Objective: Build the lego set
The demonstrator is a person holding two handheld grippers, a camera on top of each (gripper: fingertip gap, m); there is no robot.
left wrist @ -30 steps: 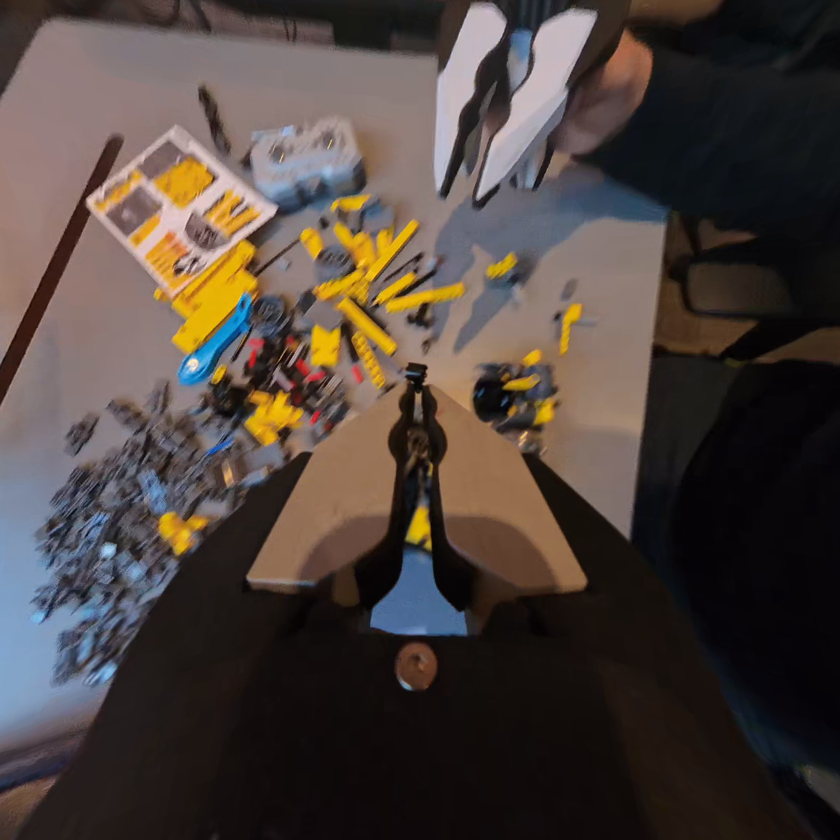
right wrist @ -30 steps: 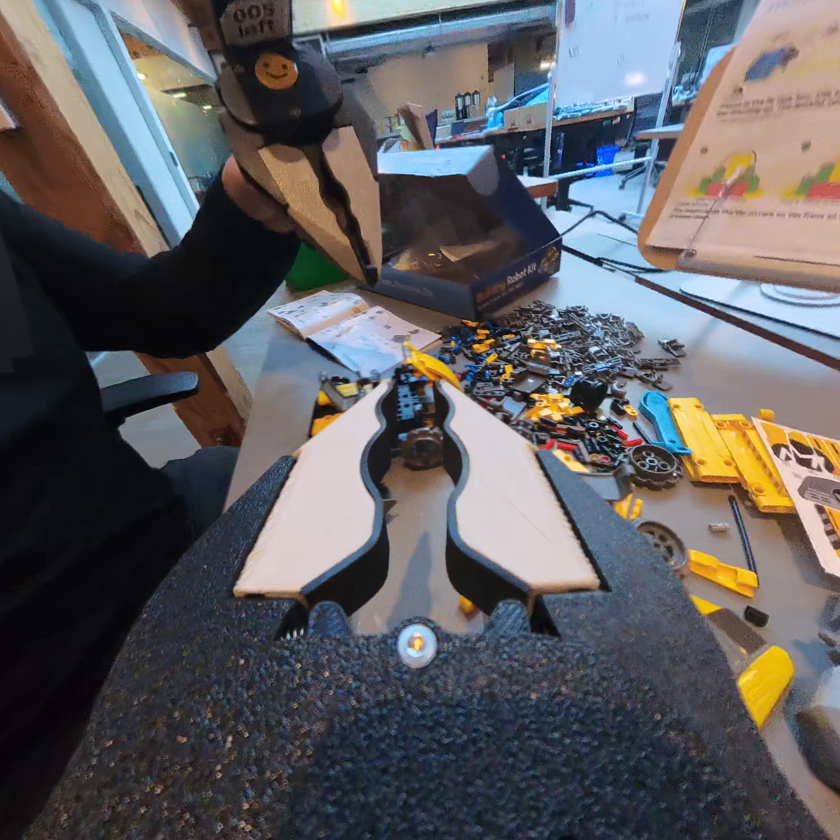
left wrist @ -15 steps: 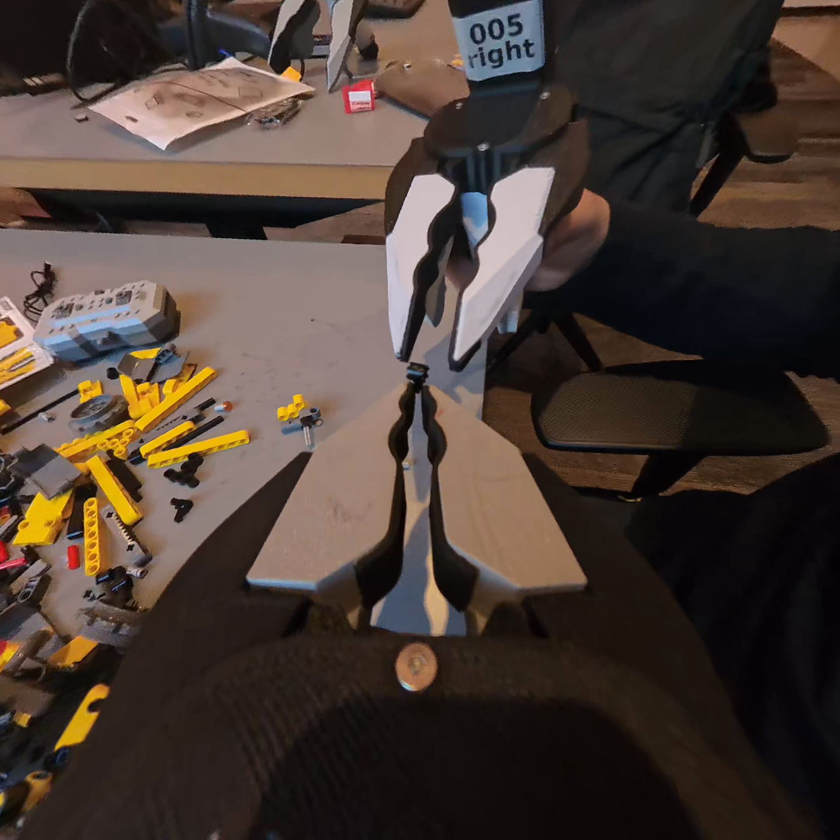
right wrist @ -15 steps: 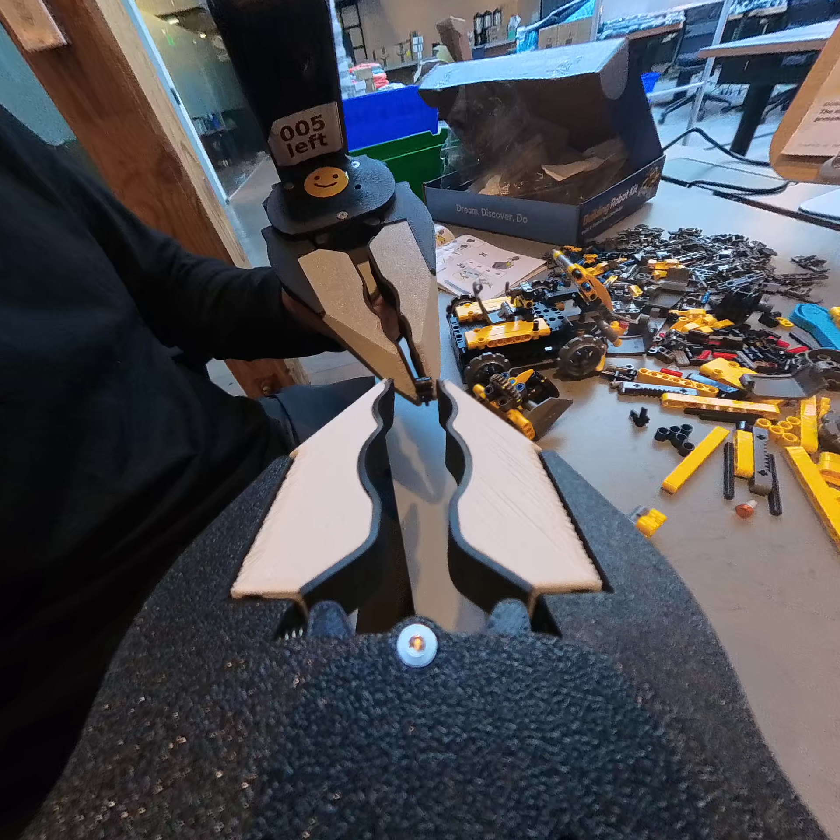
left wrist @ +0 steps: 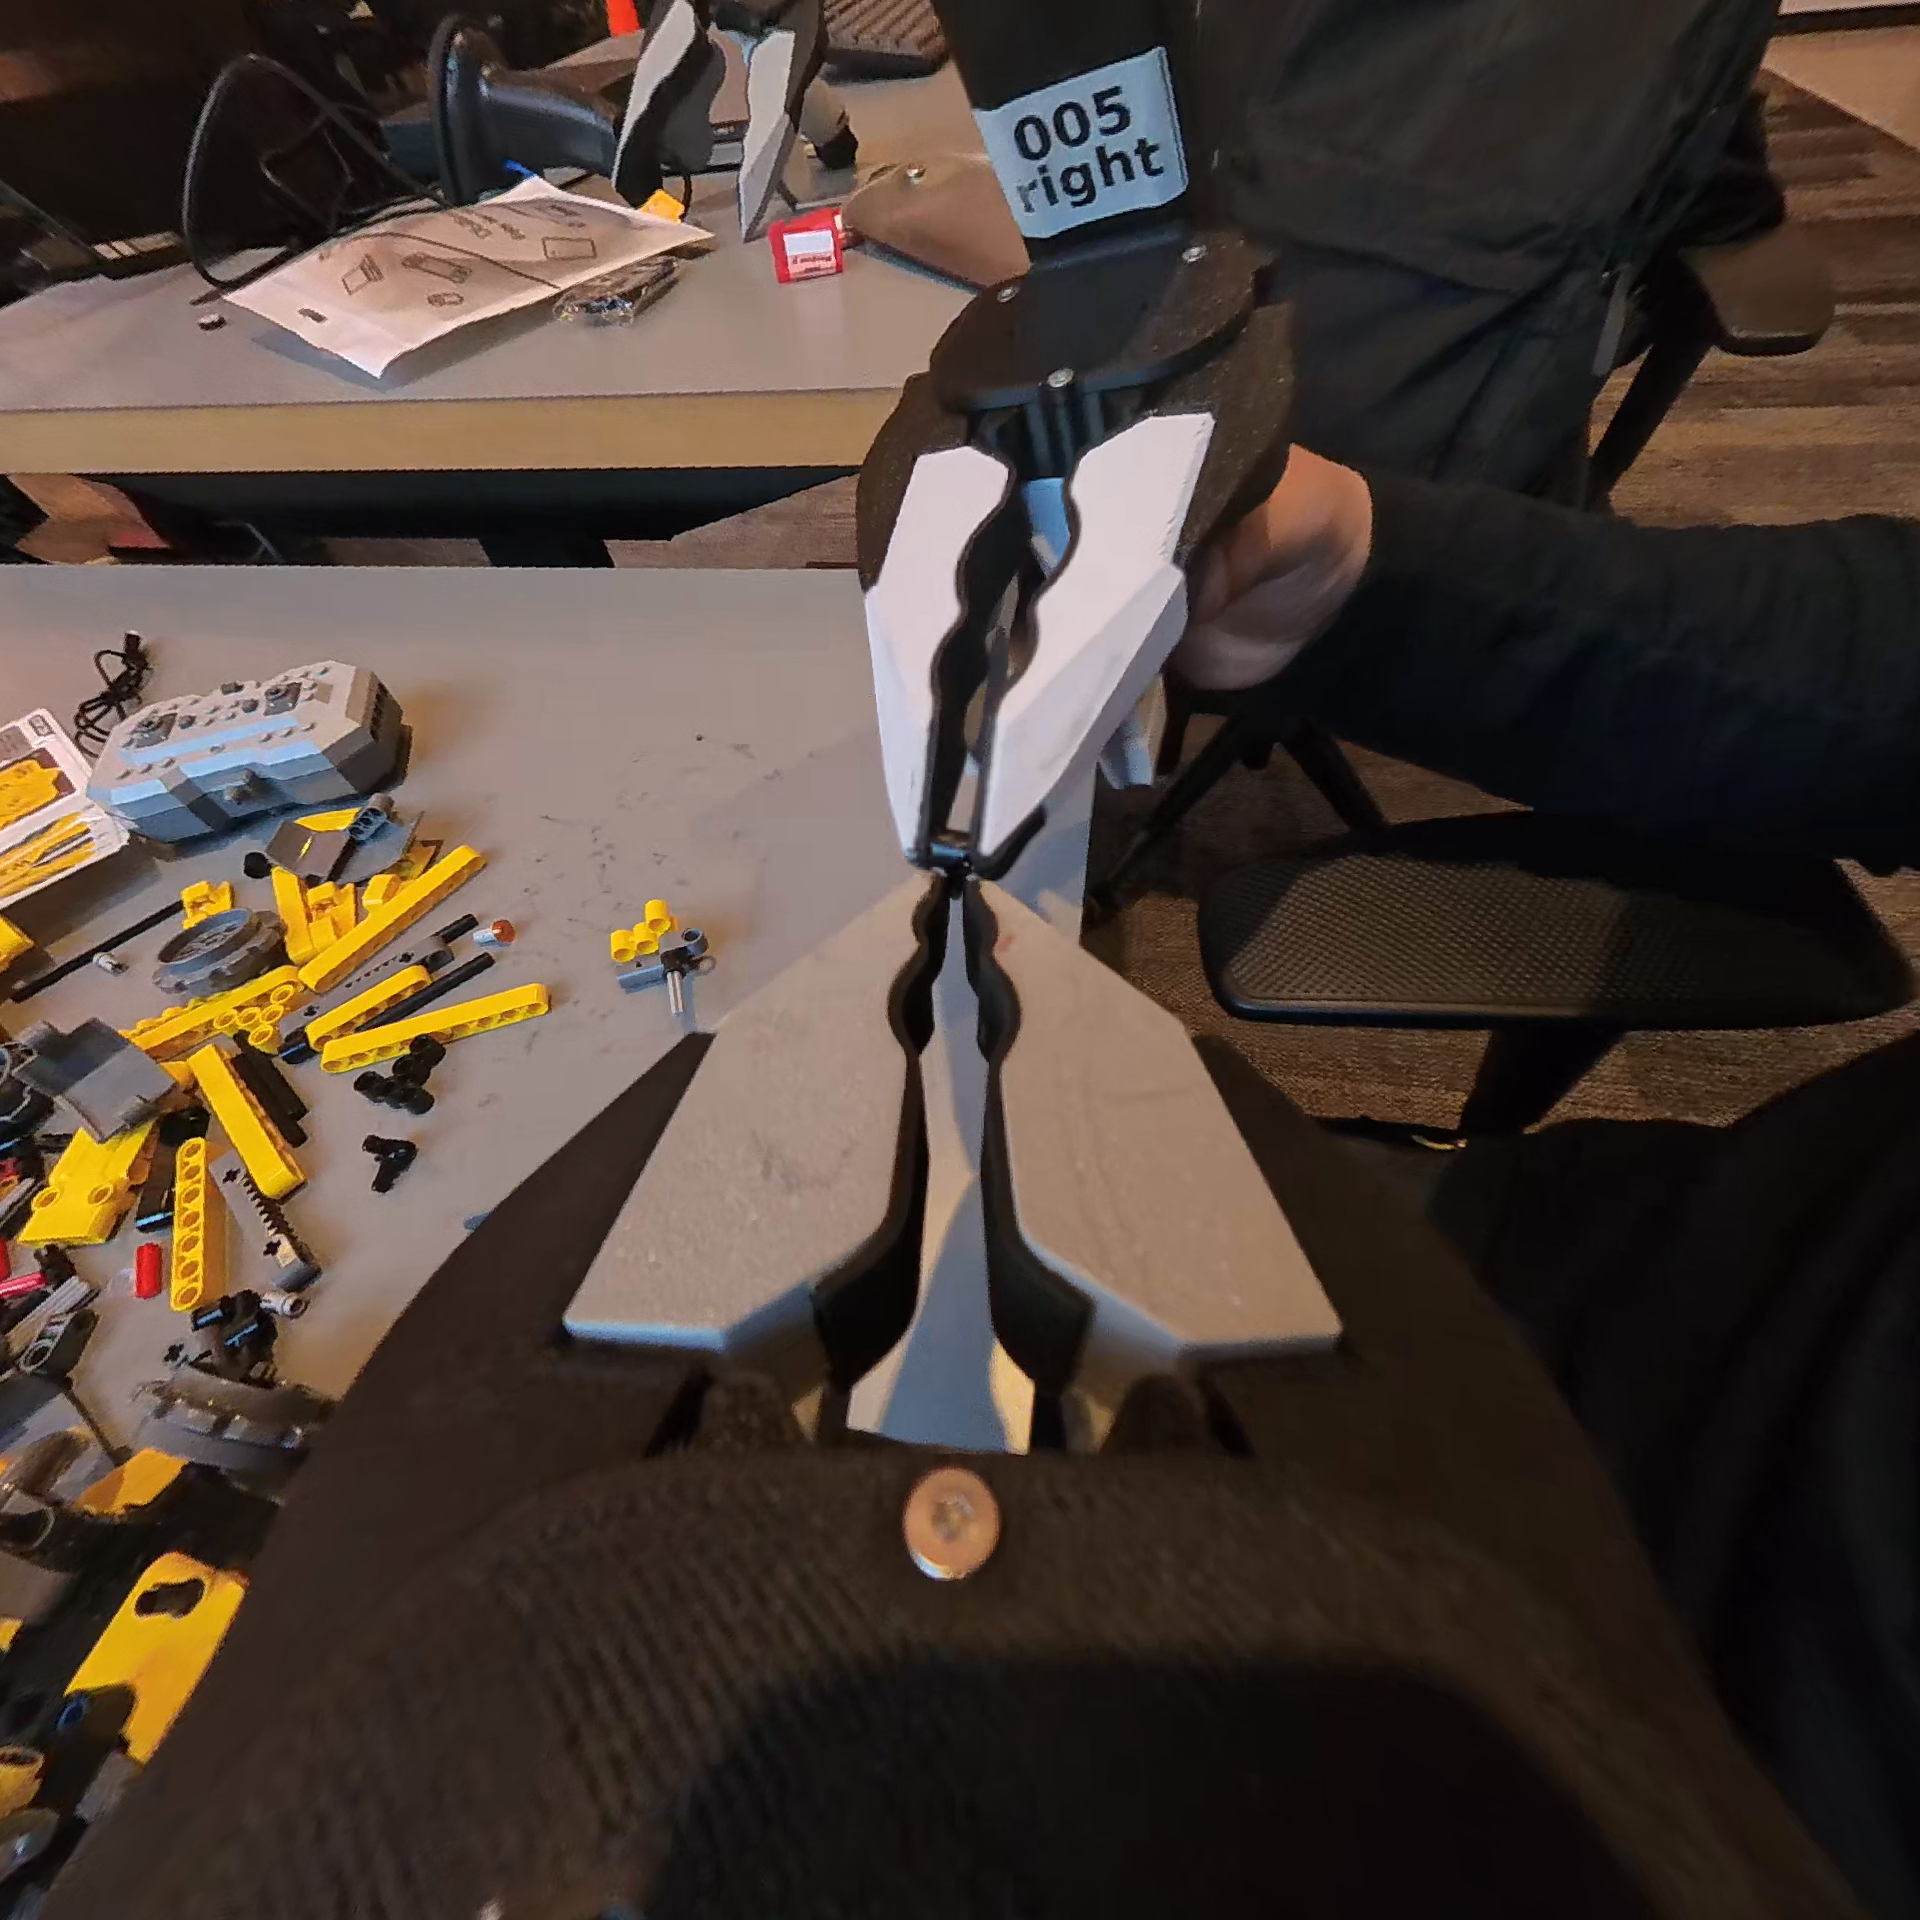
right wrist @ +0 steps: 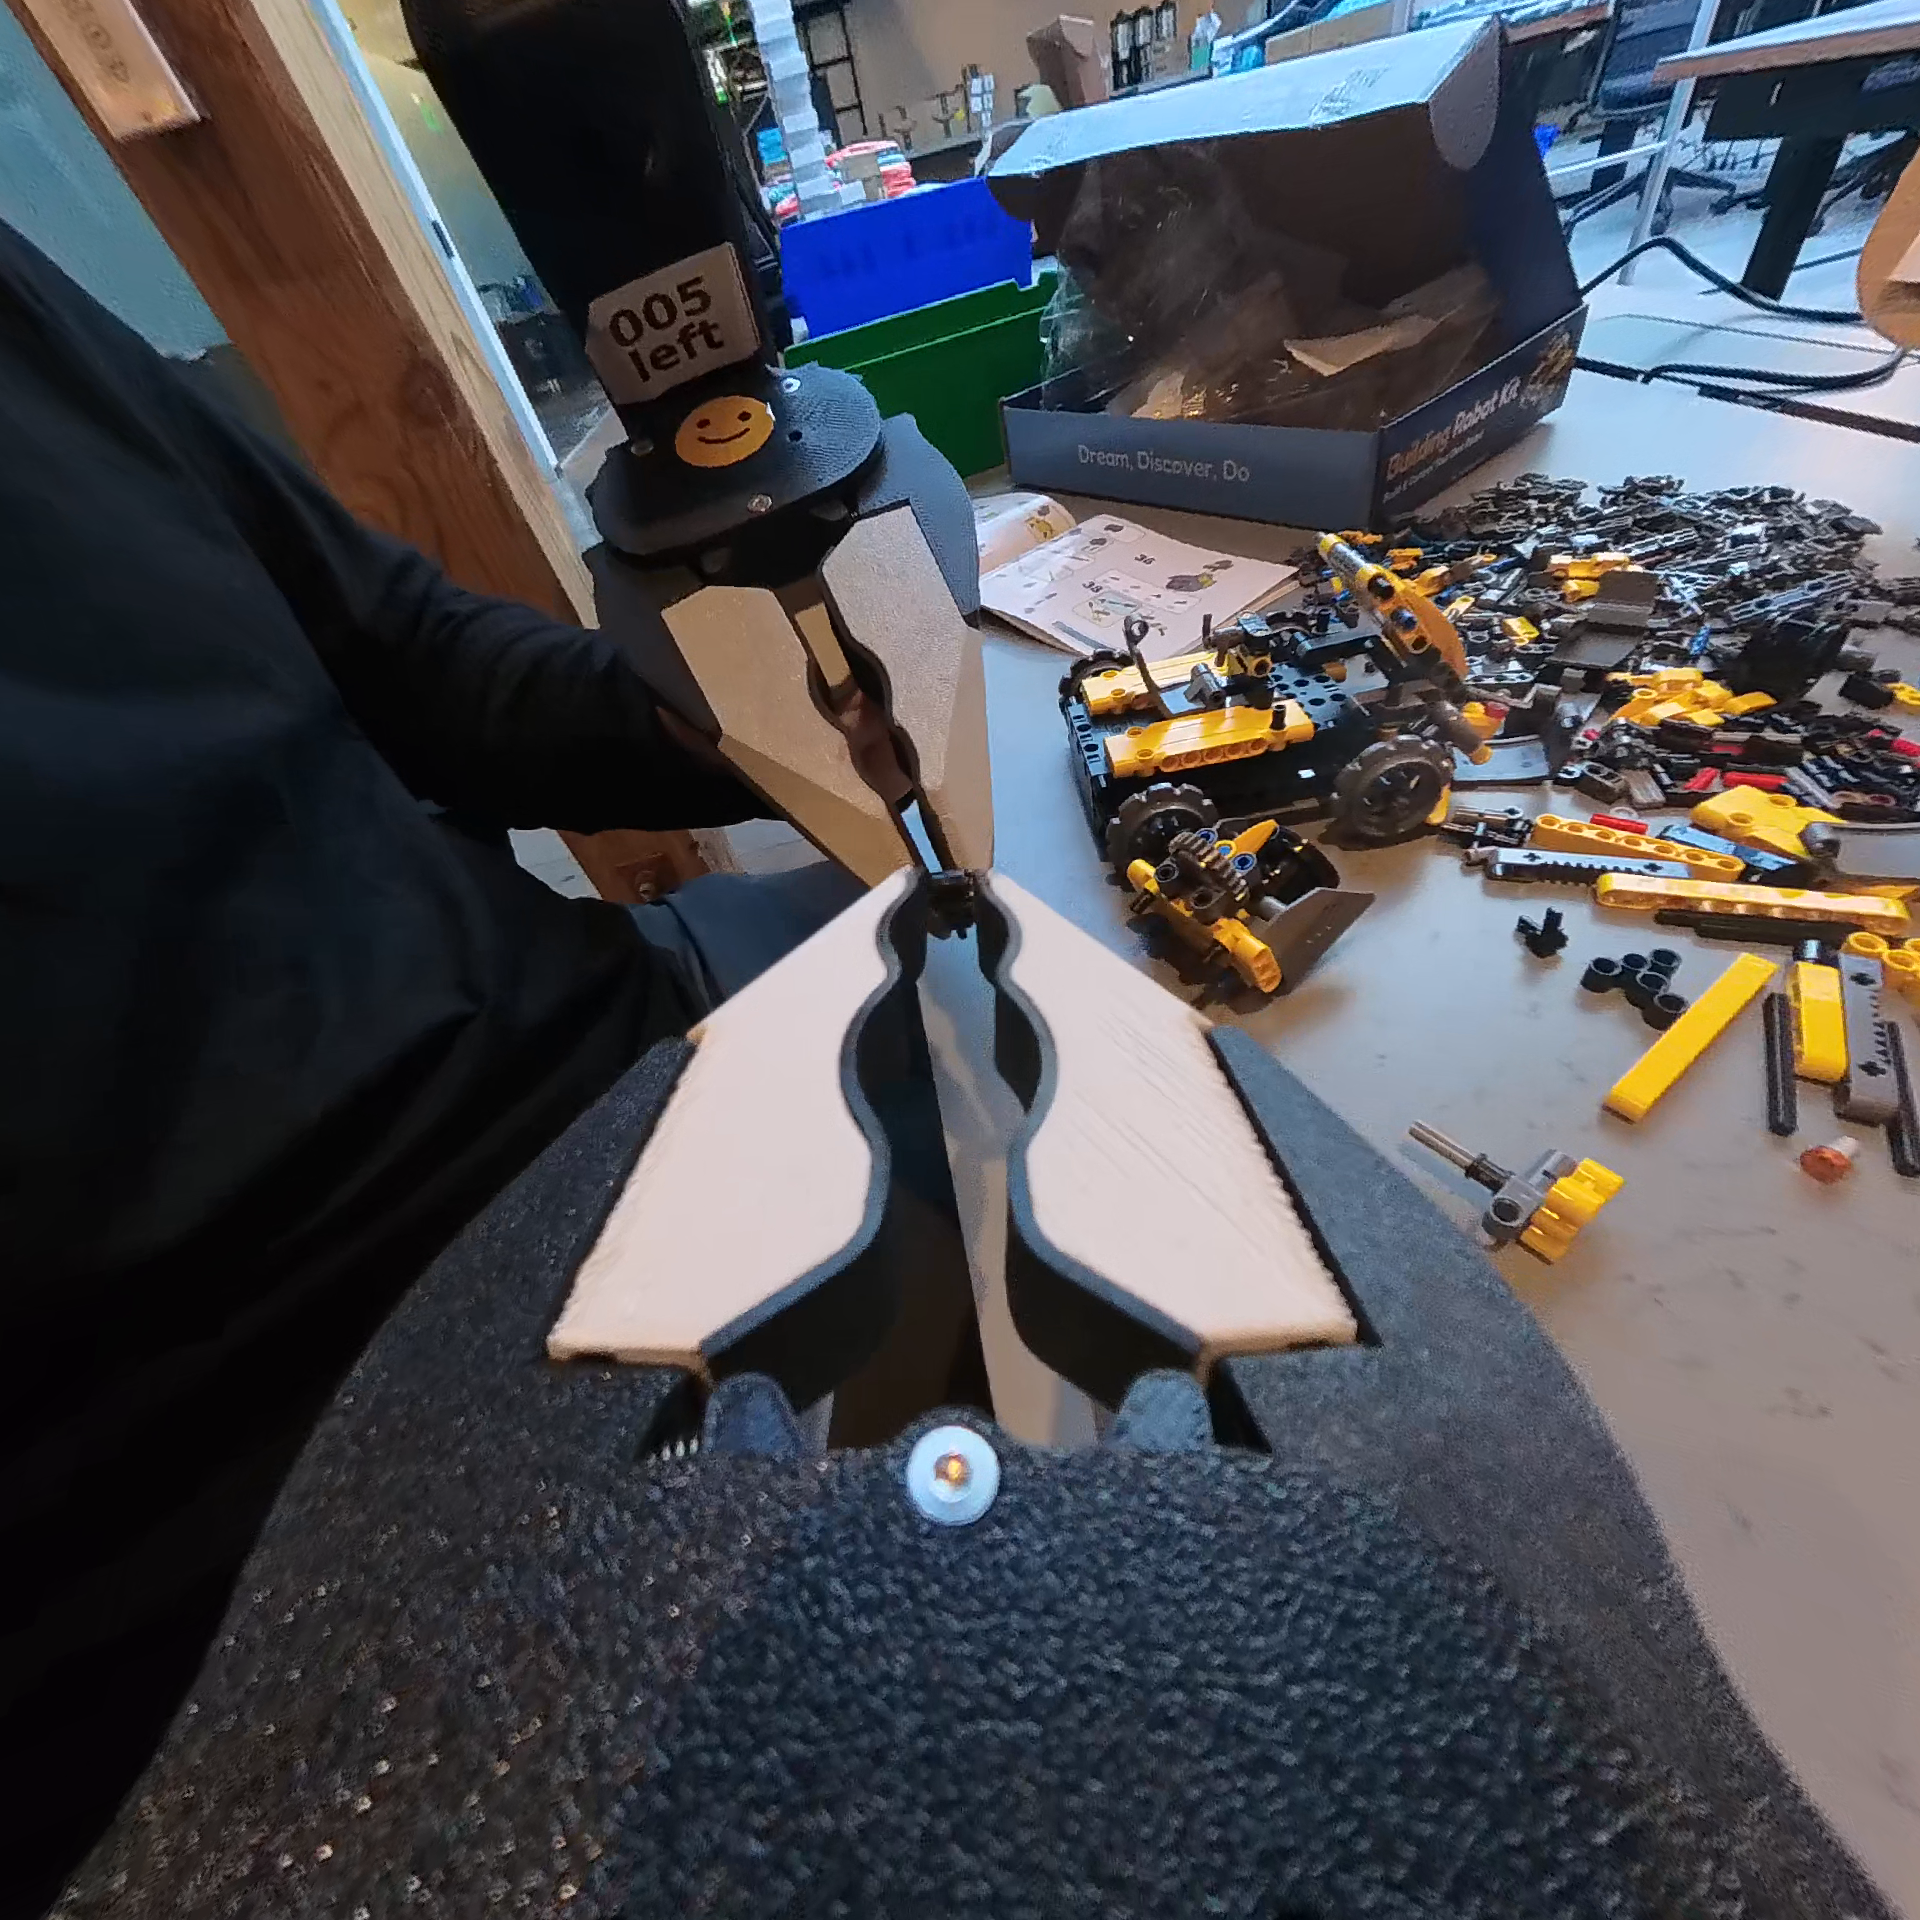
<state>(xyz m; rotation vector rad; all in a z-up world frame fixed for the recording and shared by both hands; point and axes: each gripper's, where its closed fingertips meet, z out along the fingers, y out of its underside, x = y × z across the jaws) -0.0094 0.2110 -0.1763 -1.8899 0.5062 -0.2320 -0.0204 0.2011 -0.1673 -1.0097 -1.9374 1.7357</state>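
Note:
My left gripper (left wrist: 948, 894) is shut on a small black building piece (left wrist: 948, 860) at its very tips, held in the air beyond the table's right edge. My right gripper (left wrist: 945, 847) comes down from above, tip to tip with the left one, and its fingers close on the same piece. In the right wrist view my right gripper (right wrist: 951, 888) has the black piece (right wrist: 953, 891) between its tips, and the left gripper (right wrist: 940, 862) meets it from above. A hand and dark sleeve hold each gripper.
The grey table (left wrist: 644, 727) carries loose yellow and black pieces (left wrist: 395, 997) and a grey battery box (left wrist: 249, 748). A partly built yellow-black vehicle (right wrist: 1278, 748), an open dark box (right wrist: 1299, 312) and a booklet (right wrist: 1122, 582) stand farther back. An office chair (left wrist: 1538, 956) stands below the grippers. Only a small space, under 4 cm, lies between the two pairs of fingers.
Both grippers left the parts pile and met tip to tip off the table's edge. The right gripper's fingers, open half a second ago, have narrowed onto the black piece.

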